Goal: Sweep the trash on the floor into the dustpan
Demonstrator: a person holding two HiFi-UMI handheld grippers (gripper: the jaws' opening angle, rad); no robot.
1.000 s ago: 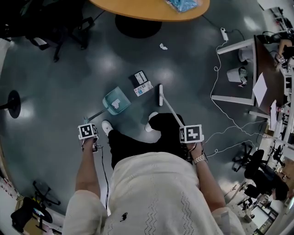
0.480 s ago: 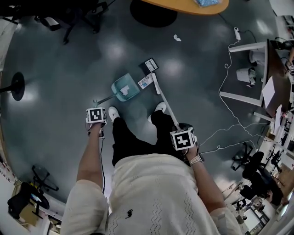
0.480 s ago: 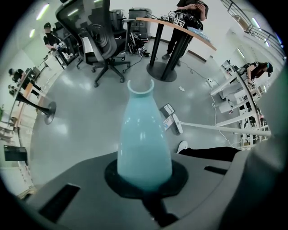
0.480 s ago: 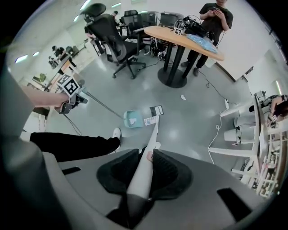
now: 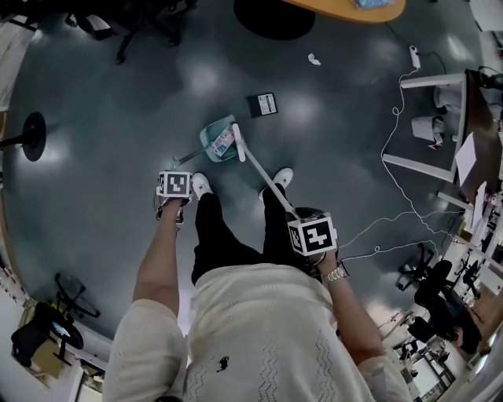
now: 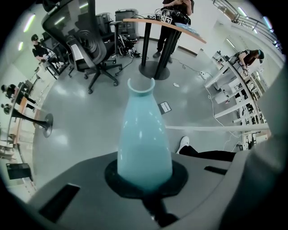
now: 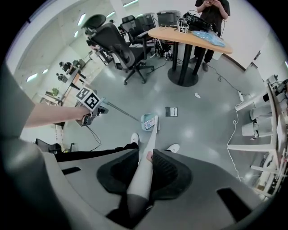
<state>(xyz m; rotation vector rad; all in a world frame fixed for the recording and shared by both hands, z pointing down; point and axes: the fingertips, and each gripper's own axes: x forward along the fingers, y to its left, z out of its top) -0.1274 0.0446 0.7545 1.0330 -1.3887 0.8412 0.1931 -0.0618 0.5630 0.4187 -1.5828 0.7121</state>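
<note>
My left gripper (image 5: 174, 187) (image 6: 145, 182) points straight down, shut on the pale teal dustpan handle (image 6: 144, 134). The teal dustpan (image 5: 217, 140) (image 7: 147, 121) lies on the grey floor ahead of my feet. My right gripper (image 5: 312, 234) (image 7: 143, 167) is shut on the white broom handle (image 5: 271, 182) (image 7: 150, 146). The broom head (image 5: 238, 141) (image 7: 156, 122) rests at the pan's right edge. A white-and-blue packet (image 5: 225, 141) (image 7: 148, 123) lies in the pan. A dark packet (image 5: 262, 104) (image 7: 172, 111) and a white paper scrap (image 5: 313, 59) (image 7: 197, 95) lie farther out on the floor.
A round wooden table (image 5: 346, 9) on a dark pedestal stands beyond the scrap, with a person (image 7: 211, 11) behind it. Office chairs (image 7: 119, 42) are at the far left. White cables (image 5: 393, 149) and desk legs (image 5: 428, 169) run along the right. My shoes (image 5: 281, 177) are just behind the pan.
The broom head swept left and pushed the white-and-blue packet into the dustpan. My right gripper moved left with the handle. The left gripper and pan barely moved.
</note>
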